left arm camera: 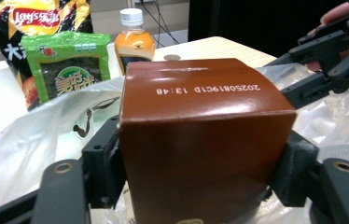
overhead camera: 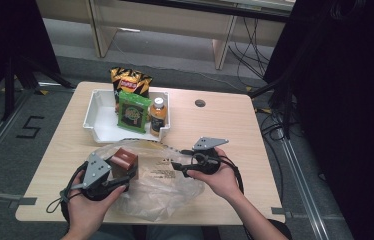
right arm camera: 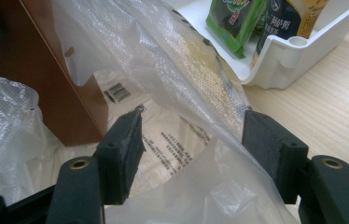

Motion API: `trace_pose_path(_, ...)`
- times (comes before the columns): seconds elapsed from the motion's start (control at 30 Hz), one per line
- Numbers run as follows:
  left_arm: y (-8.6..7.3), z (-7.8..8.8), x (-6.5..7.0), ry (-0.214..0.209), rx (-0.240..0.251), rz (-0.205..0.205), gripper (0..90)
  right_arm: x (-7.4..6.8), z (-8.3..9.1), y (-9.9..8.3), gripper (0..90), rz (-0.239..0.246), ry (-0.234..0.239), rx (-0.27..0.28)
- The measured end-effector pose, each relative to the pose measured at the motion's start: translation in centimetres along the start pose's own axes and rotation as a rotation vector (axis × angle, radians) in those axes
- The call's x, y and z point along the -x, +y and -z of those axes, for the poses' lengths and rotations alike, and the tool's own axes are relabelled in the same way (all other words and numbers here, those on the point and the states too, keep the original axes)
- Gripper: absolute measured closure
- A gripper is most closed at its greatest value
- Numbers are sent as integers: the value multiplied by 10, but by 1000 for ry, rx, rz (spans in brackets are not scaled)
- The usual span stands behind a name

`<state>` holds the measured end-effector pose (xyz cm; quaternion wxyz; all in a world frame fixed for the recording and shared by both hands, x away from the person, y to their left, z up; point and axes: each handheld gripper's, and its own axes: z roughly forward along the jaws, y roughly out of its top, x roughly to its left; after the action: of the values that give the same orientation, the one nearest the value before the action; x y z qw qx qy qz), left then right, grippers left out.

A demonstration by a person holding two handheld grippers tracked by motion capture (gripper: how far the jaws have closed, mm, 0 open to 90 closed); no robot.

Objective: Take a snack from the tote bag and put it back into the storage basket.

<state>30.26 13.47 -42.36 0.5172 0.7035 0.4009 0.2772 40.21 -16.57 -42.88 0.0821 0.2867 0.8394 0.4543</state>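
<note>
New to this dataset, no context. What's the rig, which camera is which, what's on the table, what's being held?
No robot here: a person holds a two-jaw gripper in each hand. The high view looks down on the table from above the person's side. The other two pictures come from cameras riding on each gripper, looking along its black jaws.

The left gripper is shut on a brown box, its jaws pressing both sides. The right gripper is open, its jaws apart around the edge of a clear plastic bag lying on the near part of the wooden table. The box sits at the bag's mouth.

Farther back is a white tray with a green snack pack and an orange drink bottle. A chip bag stands at its far edge.
</note>
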Motion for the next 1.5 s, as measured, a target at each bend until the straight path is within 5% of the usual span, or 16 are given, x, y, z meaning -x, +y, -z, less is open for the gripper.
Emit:
trace_pose_path(0.5,-4,-6,-6,-34,7,-7,306,1,0,-1,395,-9,-1,3)
trace_pose_path(0.83,-2,-4,-10,-71,26,9,369,1,0,-2,395,-7,-1,8)
trace_pose_path(1.5,48,20,-12,-122,169,9,372,2,-1,-3,395,-14,8,-7)
